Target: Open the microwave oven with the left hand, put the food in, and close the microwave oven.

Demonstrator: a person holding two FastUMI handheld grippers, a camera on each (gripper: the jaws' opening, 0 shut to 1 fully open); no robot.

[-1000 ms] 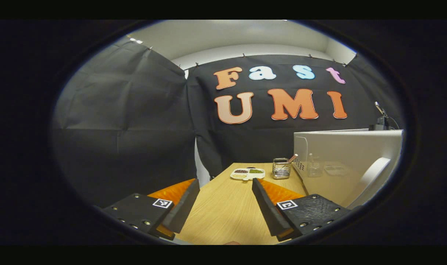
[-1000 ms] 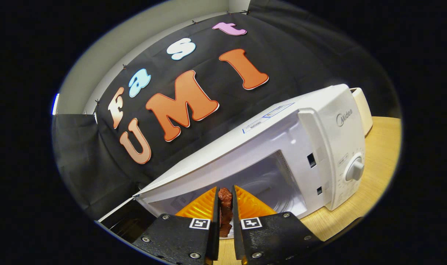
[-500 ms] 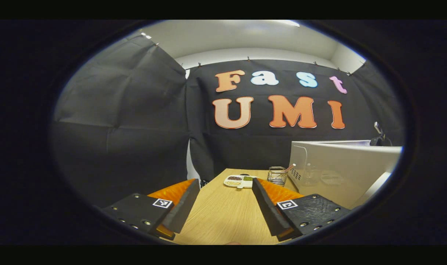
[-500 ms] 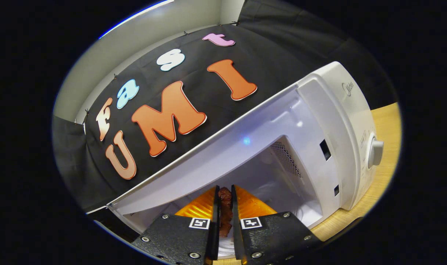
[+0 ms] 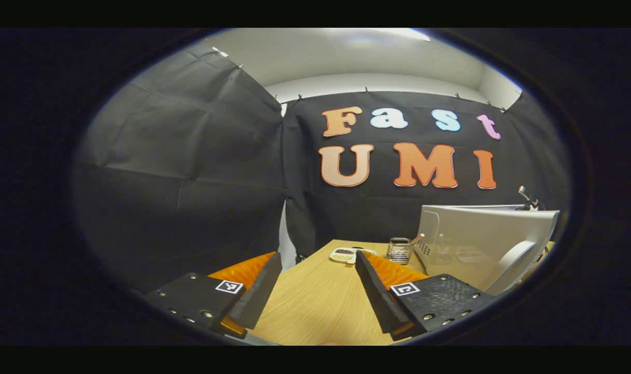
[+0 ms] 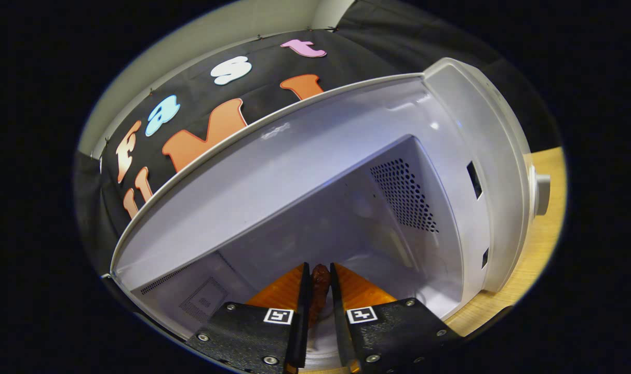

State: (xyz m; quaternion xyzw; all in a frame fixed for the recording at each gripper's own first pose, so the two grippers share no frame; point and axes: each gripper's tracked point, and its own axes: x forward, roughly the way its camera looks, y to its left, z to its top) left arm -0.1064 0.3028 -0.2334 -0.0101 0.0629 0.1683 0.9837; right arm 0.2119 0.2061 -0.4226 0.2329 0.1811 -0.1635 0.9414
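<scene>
In the right gripper view the white microwave oven (image 6: 450, 171) stands open, its cavity wide in front of me. My right gripper (image 6: 318, 270) reaches into the cavity mouth, shut on a dark brown piece of food (image 6: 319, 291) pinched between both fingers. In the left gripper view my left gripper (image 5: 315, 270) hangs open above the wooden table (image 5: 315, 306), nothing between its fingers. To its right stands the microwave's open door (image 5: 481, 239), seen from outside, with its curved white handle (image 5: 512, 265).
At the table's far end lie a small white divided dish (image 5: 344, 254) with food and a wire basket (image 5: 398, 250) holding a utensil. Black cloth walls close the booth. The microwave's control knob (image 6: 541, 187) sits at the right, over the wooden tabletop (image 6: 544, 244).
My right gripper has carried the food forward from outside the opening into the microwave cavity. My left gripper has drawn back and tilted up slightly; the dish and basket look farther away.
</scene>
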